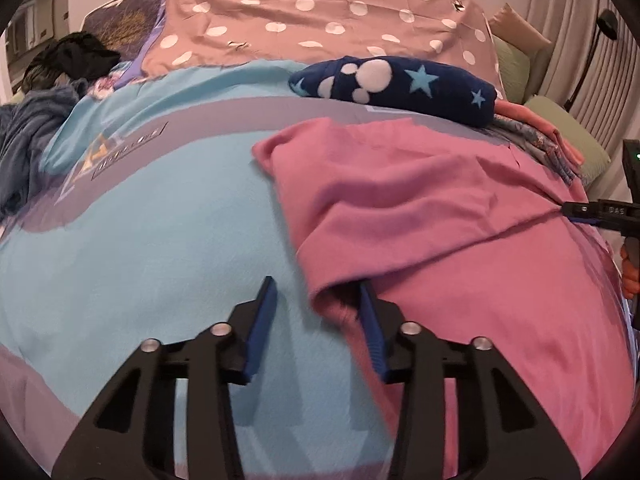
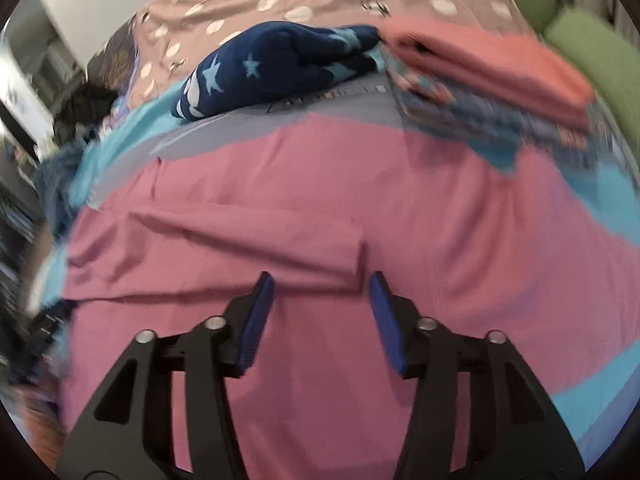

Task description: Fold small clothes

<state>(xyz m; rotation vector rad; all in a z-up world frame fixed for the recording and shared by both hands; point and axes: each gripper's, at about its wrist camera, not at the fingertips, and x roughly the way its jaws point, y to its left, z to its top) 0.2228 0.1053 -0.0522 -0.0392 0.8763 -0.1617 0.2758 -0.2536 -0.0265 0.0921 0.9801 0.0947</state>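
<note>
The pink garment [image 1: 420, 208] lay spread on the light blue bedcover [image 1: 160, 232], partly folded, one layer doubled over the rest. My left gripper [image 1: 316, 292] hung at the garment's near left corner; its jaws stood apart, the right pad [image 1: 370, 328] tucked against the fabric edge, a hanging fold of cloth between the pads but not pinched. My right gripper [image 2: 322, 284] hovered over the garment's middle, jaws apart, nothing between them, with the folded flap's corner [image 2: 356, 256] just beyond its tips. From the left wrist view the right gripper showed at the garment's far right edge. Past the garment lay a navy star-print piece [image 1: 400, 84], and beside it a stack of folded clothes [image 2: 492, 72] with a coral one on top. Polka-dot bedding [image 1: 320, 20] lay behind.
</note>
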